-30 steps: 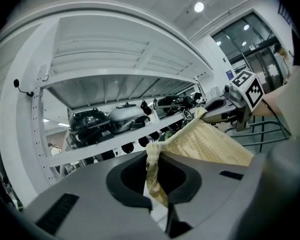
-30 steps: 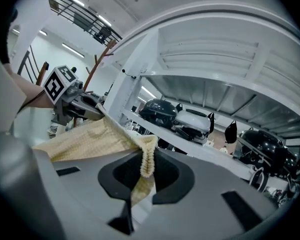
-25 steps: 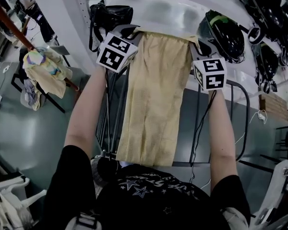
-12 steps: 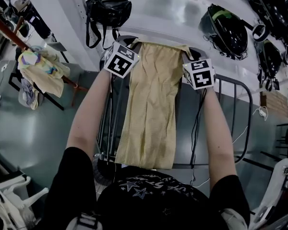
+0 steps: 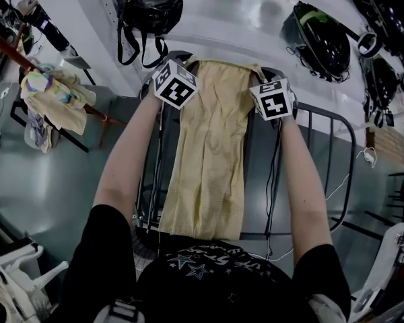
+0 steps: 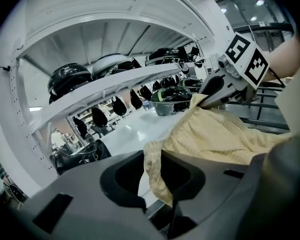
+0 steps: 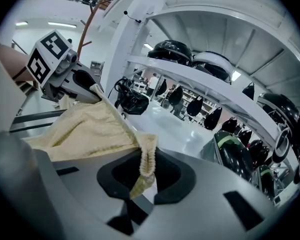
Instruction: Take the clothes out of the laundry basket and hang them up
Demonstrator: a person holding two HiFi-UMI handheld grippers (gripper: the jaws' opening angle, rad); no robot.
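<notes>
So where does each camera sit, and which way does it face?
Head view: on the person's head, facing steeply down at the yellow cloth and rack; both forearms and shirt show.
Left gripper view: on the left gripper, along its jaws, which have just been opening round a cloth corner, toward helmet shelves; right forearm shows.
Right gripper view: on the right gripper, along jaws pinching the other corner, toward those shelves; left forearm shows.
Shared: both gripper views show the cloth and the opposite gripper.
</notes>
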